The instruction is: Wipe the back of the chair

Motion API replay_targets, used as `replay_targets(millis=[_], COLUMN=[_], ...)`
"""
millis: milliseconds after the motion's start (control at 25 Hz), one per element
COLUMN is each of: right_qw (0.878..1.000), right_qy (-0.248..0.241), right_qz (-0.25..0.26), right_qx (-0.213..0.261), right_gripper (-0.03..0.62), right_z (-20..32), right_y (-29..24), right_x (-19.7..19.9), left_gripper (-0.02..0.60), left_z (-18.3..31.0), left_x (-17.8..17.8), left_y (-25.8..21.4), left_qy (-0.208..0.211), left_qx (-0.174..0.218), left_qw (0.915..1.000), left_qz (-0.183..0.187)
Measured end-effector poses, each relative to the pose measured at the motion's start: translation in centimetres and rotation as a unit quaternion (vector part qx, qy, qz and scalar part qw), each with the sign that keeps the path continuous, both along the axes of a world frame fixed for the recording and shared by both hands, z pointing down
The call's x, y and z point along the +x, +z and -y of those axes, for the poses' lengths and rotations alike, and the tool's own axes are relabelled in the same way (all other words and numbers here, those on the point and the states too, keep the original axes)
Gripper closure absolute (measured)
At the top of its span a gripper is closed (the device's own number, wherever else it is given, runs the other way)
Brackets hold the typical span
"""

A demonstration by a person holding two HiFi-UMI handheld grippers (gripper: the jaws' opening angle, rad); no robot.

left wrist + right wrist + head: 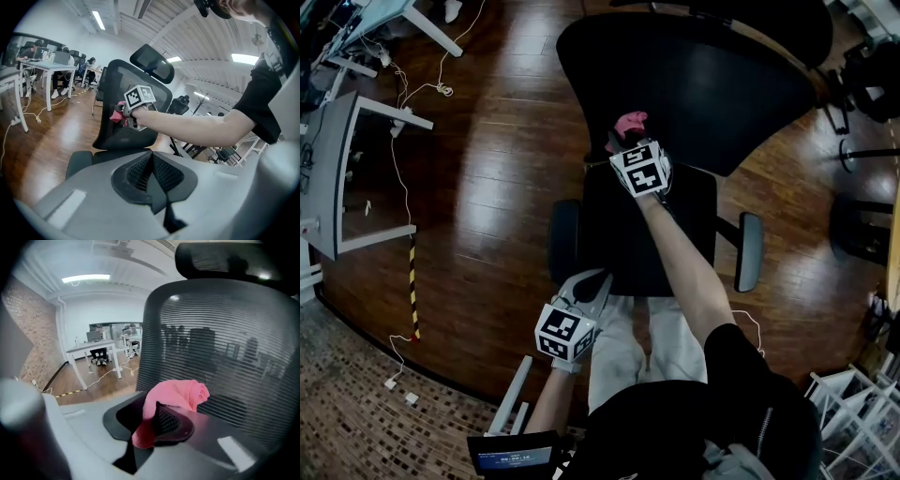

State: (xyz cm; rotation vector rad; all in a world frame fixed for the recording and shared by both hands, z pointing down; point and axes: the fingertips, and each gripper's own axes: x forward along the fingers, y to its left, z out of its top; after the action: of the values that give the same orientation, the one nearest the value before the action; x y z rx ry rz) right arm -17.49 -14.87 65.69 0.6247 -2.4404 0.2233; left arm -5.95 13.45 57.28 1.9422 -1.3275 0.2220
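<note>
Trousers in a pale fabric [619, 352] lie closest to the head camera. Just beside them the left gripper [151, 174] hangs low with its 2 ribbed jaws pressed together on nothing, well apart from the work.

Further out, beyond the black padded seat [661, 253], the right gripper [154, 425] is stretched forward on a straight arm. Its jaws pinch a crumpled pink terry cloth [176, 397], and a wad of the cloth bulges past their tips.

That wad sits at the lower middle of the black ribbed-mesh chair back [220, 348], on the face towards the seat. It is either touching the mesh or just short of it; no view settles which.

Judging by this, the wiping is at most under way. The cloth is gripped and brought to the surface, but the mesh looks the same everywhere, with no damp or cleaned streak to mark finished ground. The broad upper span of the back is yet to be covered, along with both side edges and probably the black mesh headrest [234, 261] above it.

Behind the chair, the glossy brown wooden floor [497, 159] runs to white desks [91, 350].
</note>
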Motion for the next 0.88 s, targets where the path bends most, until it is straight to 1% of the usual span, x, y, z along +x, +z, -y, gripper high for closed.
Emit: replay_targets(millis=[80, 160, 280, 400, 480, 520, 560, 720, 880], right_qw=[1.0, 0.999, 0.997, 0.988, 0.982, 0.981, 0.983, 0.994, 0.997], right_qy=[-0.023, -0.04, -0.073, -0.139, -0.178, -0.183, -0.176, -0.102, -0.07], right_qz=[0.006, 0.011, 0.029, 0.06, 0.062, 0.057, 0.053, 0.044, 0.037], right_qx=[0.001, 0.001, -0.007, -0.015, -0.004, 0.002, 0.004, 0.001, 0.005], right_gripper=[0.553, 0.553, 0.553, 0.553, 0.553, 0.553, 0.553, 0.553, 0.553], right_z=[-1.2, -2.3, -4.2, -7.2, -8.6, -8.7, -8.3, -4.6, -2.2], right_y=[0.1, 0.3, 0.5, 0.5, 0.9, 1.4, 1.9, 3.4, 4.1], right_x=[-2.5, -4.5, -6.9, -9.1, -9.7, -9.6, -9.2, -5.3, -1.0], left_gripper=[0.589, 0.588, 0.589, 0.589, 0.588, 0.588, 0.589, 0.588, 0.588], left_z=[-0.8, -1.1, -0.5, 0.3, 0.7, 0.8, 0.9, 1.4, 2.4], left_x=[-0.7, -1.7, -2.7, -2.9, -2.6, -2.4, -2.2, -0.9, 0.2], left_y=[-0.1, -0.7, -1.9, -2.5, -2.3, -2.1, -1.8, -0.6, 0.4], left_qy=[0.006, 0.002, -0.013, -0.013, -0.006, -0.003, 0.001, 0.021, 0.038], left_qx=[-0.004, -0.004, 0.012, 0.024, 0.027, 0.027, 0.025, 0.016, 0.01], left_qw=[1.0, 1.0, 0.9998, 0.9996, 0.9996, 0.9996, 0.9997, 0.9996, 0.9992], left_qz=[0.004, 0.007, 0.004, 0.002, 0.003, 0.002, 0.002, -0.003, -0.004])
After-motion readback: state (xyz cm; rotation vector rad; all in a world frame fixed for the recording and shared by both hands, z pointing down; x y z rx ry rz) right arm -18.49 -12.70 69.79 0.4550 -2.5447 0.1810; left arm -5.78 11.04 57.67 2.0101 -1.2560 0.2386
